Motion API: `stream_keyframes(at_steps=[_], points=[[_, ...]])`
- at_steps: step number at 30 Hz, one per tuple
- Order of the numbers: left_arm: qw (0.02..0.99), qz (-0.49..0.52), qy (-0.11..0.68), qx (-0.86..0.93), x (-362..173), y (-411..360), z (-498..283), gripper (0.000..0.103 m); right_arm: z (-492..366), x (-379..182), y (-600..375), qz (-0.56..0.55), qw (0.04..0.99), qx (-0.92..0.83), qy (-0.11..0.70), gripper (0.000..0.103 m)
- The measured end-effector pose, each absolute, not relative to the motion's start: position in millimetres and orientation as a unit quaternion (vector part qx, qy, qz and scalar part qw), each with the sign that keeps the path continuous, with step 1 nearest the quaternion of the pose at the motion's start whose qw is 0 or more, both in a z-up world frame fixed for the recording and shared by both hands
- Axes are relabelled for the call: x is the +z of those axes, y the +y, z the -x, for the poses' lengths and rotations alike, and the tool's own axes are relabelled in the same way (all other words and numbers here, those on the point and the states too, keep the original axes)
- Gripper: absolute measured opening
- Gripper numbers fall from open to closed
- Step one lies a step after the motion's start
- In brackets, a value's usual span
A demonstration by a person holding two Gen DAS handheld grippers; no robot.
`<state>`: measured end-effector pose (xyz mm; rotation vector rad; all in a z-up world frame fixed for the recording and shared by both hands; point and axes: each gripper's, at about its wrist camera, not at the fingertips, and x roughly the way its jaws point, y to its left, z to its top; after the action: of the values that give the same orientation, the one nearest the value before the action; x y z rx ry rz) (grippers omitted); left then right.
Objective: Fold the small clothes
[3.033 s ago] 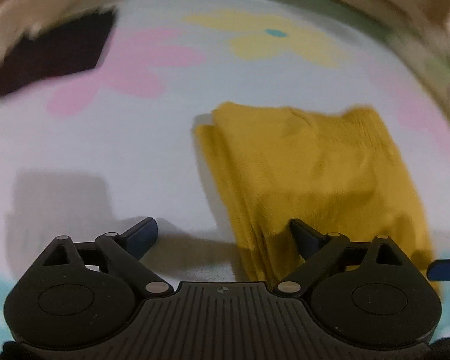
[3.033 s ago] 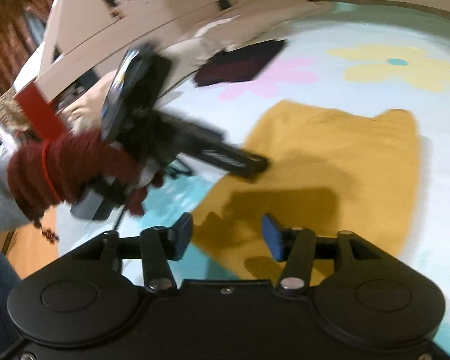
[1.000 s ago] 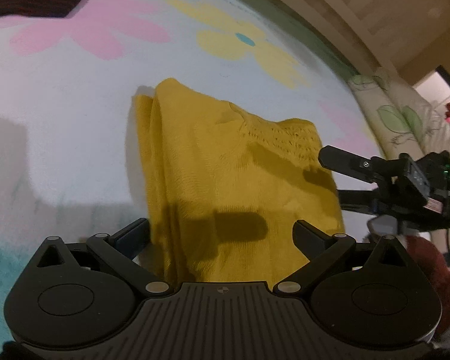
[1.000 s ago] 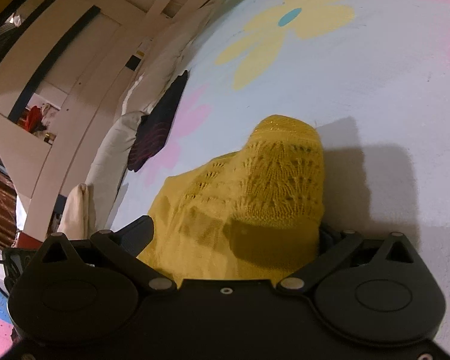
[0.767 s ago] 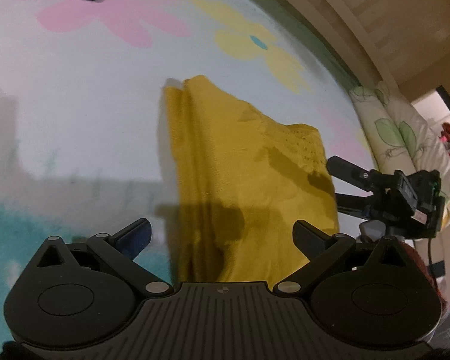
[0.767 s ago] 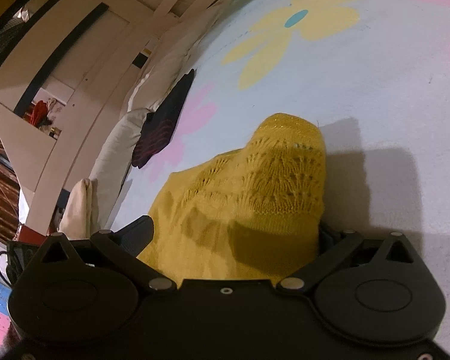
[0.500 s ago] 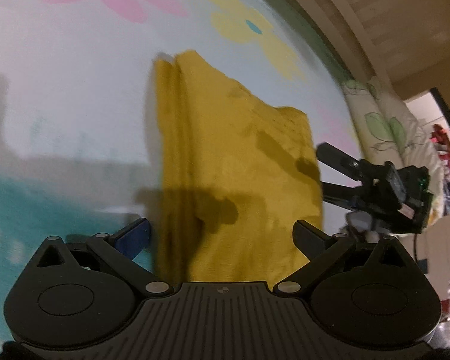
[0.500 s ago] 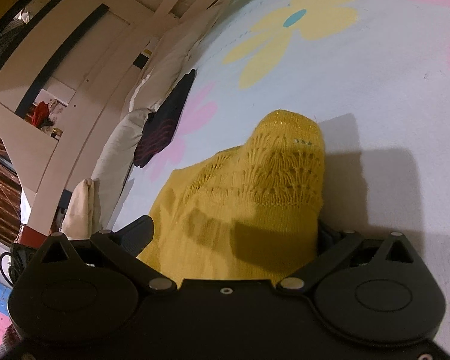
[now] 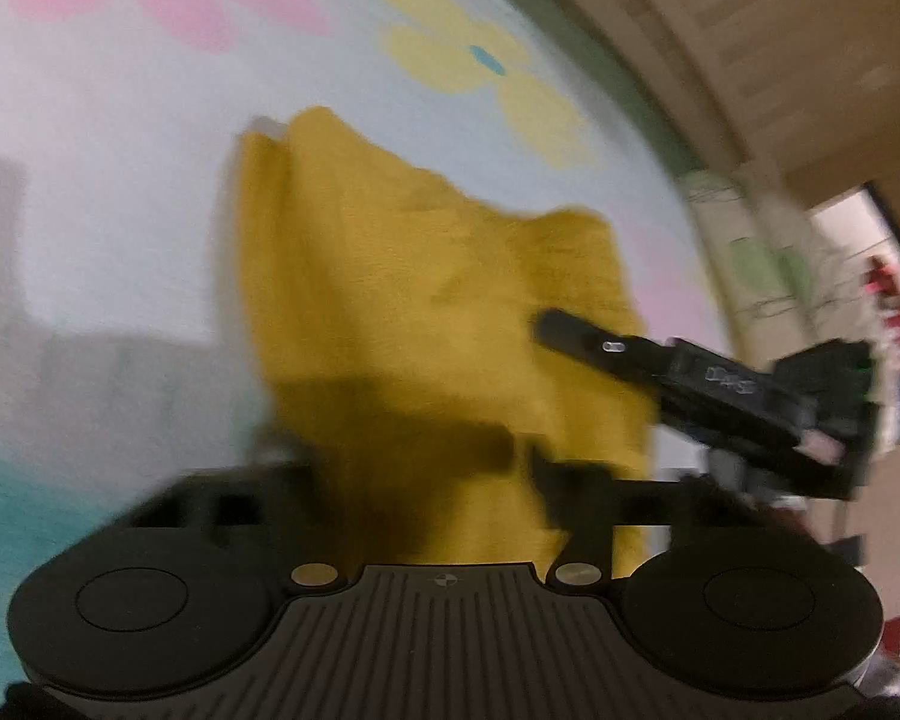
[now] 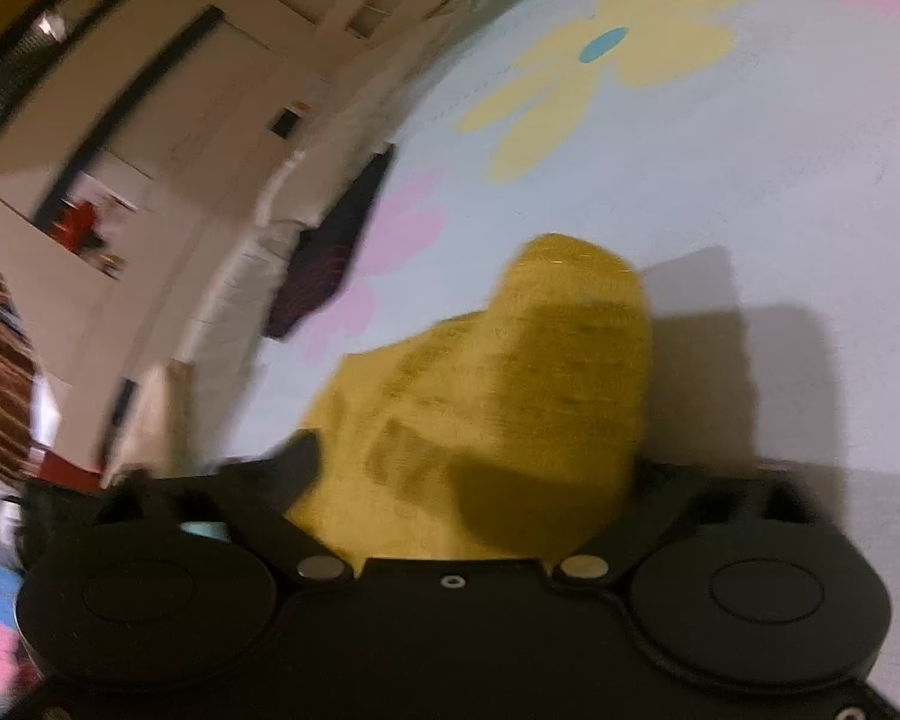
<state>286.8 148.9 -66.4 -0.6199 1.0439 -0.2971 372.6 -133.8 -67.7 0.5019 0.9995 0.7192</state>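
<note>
The yellow knit (image 9: 426, 312) lay on a pale mat (image 9: 120, 192) with big flowers on it. It was folded into a long shape, with stacked edges down its left side in the left view. Its near end ran right up between the fingers of the left gripper (image 9: 426, 474). That gripper's jaws had just been closing in on the cloth. The picture was blurry, so I could not tell if the pads were pressing the cloth yet.

On the right side of the knit, the right gripper (image 9: 708, 384) reached in from the edge of the mat. One dark finger (image 9: 576, 336) lay over the cloth's right edge. In the right view, the knit bunched up into a lump (image 10: 564, 360) just in front of that gripper (image 10: 468, 468), and its near part filled the gap between the fingers. Those jaws had just been closing too. The right-hand finger was hidden behind the cloth, so I could not tell if it had a firm hold.

A yellow flower (image 9: 486, 78) was printed on the mat past the far end of the knit, and a pink flower (image 9: 168, 0) sat to its left. A dark cloth (image 10: 330, 252) lay well apart at the mat's edge, next to white pillows (image 10: 252, 276). A pale wooden frame (image 9: 750, 30) stood behind the mat.
</note>
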Motion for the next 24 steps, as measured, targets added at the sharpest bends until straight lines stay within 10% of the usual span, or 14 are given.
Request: stream_keyframes(at_steps=[24], points=[[0.854,0.230,0.418,-0.208,25.3,75.6,-153.5,0.022,-220.0,39.5,-176.2,-0.193,0.835,0.296,0.422,0.042]])
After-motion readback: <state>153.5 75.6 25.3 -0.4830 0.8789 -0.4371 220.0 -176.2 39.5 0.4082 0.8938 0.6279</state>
